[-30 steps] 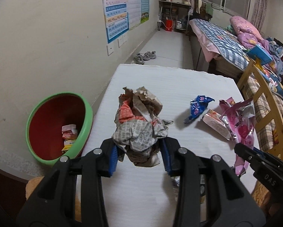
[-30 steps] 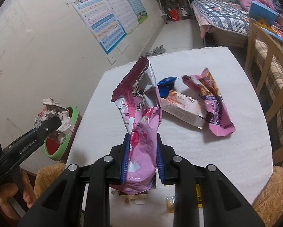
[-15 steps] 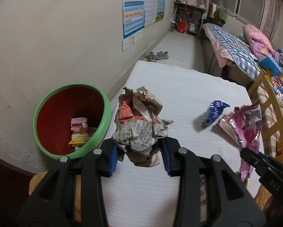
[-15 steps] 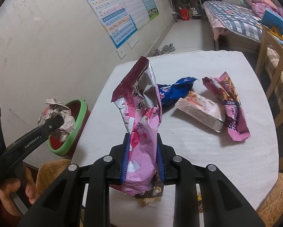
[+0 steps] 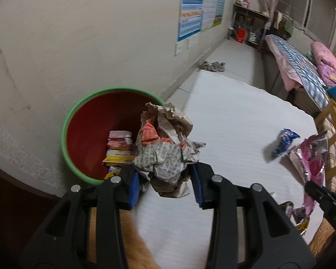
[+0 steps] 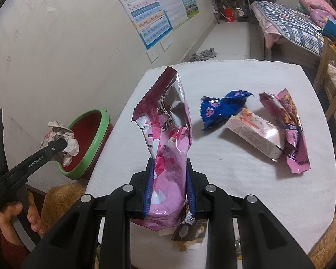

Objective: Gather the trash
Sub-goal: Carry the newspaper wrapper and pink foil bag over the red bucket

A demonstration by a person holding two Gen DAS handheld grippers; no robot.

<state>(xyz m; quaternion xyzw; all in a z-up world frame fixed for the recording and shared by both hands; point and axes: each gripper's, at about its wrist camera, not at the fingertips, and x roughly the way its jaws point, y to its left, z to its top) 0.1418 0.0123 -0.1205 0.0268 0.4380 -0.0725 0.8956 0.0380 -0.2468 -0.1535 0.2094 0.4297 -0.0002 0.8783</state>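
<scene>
Crumpled paper wad (image 5: 165, 148), printed grey and orange, clamped between the blue pads of the left gripper (image 5: 165, 185) and now carried off the white table (image 5: 235, 121) edge to hang at the rim of the green-rimmed red bin (image 5: 78, 121), which has swung from off to the side to almost directly ahead over the last second. Close to a drop, then; a little further over the opening before letting go, judging by the overlap. Meanwhile right gripper (image 6: 168, 188) clenched on the pink foil bag (image 6: 168, 134), held upright above the table. Blue wrapper (image 6: 221, 108), pale box (image 6: 253, 133) and second pink packet (image 6: 289, 130) left lying on the table.
</scene>
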